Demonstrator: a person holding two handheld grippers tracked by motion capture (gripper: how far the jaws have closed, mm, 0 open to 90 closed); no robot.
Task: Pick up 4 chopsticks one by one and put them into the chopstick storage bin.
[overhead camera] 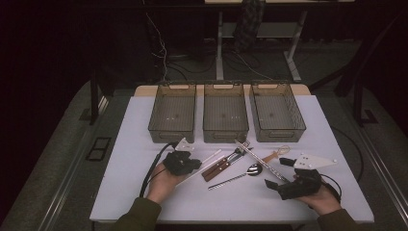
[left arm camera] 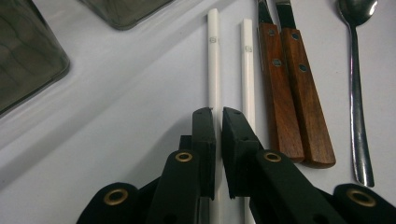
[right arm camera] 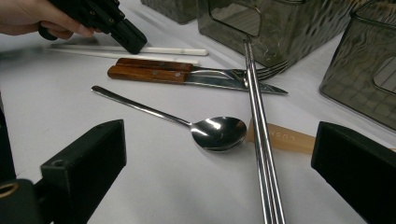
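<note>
The left tool (left arm camera: pixel 218 116) is closed on one white chopstick (left arm camera: pixel 214 65); lift it straight, clear of its twin (left arm camera: pixel 247 70), while the right tool (right arm camera: pixel 219 154) waits open

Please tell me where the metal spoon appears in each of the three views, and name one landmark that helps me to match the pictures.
High view: the metal spoon lies at the centre, in front of the middle bin, bowl up-right.
Left gripper view: the spoon runs down the right edge, bowl at the top.
Right gripper view: the spoon lies at the centre, bowl to the right.
Shared landmark: the two wooden-handled utensils beside it.
</note>
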